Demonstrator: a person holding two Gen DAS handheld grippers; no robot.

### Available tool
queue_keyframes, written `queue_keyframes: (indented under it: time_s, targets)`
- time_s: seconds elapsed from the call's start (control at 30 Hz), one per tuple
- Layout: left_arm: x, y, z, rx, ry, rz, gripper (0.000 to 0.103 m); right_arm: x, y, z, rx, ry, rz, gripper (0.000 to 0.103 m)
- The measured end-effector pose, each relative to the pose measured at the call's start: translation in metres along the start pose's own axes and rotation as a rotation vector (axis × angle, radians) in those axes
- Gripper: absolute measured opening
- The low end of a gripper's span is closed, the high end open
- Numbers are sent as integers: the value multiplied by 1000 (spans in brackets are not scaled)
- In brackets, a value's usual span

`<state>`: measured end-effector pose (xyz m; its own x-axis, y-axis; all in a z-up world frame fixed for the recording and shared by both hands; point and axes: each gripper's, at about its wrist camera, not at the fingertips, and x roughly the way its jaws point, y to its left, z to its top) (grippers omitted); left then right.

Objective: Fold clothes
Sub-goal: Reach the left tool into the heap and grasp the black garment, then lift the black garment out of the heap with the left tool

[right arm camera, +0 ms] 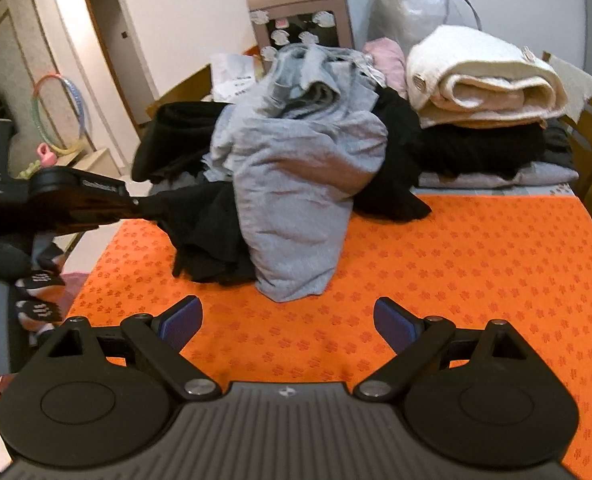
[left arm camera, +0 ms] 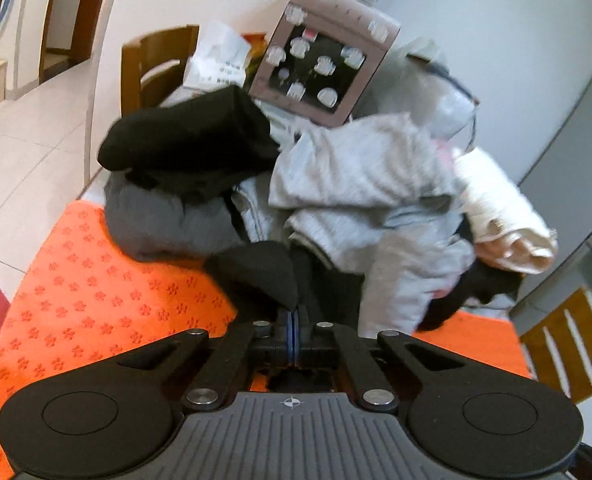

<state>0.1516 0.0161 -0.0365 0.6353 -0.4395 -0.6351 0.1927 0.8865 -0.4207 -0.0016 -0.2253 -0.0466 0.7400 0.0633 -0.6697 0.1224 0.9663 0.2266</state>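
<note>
Left gripper (left arm camera: 293,322) clenched on black garment (left arm camera: 263,276) at center frame; right gripper (right arm camera: 287,322) released, pads apart over orange flower-print cloth (right arm camera: 476,256). Soft gray sweatshirt (right arm camera: 296,184) heaped mid-frame w/ rolled cream knit (right arm camera: 484,76) upper right. Paper sheet's (right arm camera: 235,76) writing too blurred to read.

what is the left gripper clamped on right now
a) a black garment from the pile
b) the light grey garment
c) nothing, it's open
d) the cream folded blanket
a: in the left wrist view the left gripper has its jaws shut with the black garment bunched between them, while the light grey garment lies further back on the pile.
</note>
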Motion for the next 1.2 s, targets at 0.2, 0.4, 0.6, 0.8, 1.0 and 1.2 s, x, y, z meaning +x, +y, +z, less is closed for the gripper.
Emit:
queue_keyframes:
  time_s: [0.2, 0.4, 0.6, 0.8, 1.0, 1.2]
  targets:
    - [-57, -8, -11, 0, -36, -26, 3, -16, 11, -3, -40, -30, 28, 95]
    - [-114, -8, -36, -24, -73, -19, 3, -31, 27, -14, -129, -29, 66, 95]
    - [-162, -1, -61, -72, -117, 14, 3, -36, 50, -31, -252, 2, 121, 95]
    - [-202, 1, -83, -119, -135, 57, 3, -23, 76, -54, -337, 64, 189, 94]
    - [-238, 7, -101, -153, -137, 124, 3, -15, 113, -82, -460, 108, 257, 83]
    - [-267, 29, -109, -195, -131, 179, 3, -6, 141, -96, -552, 125, 277, 72]
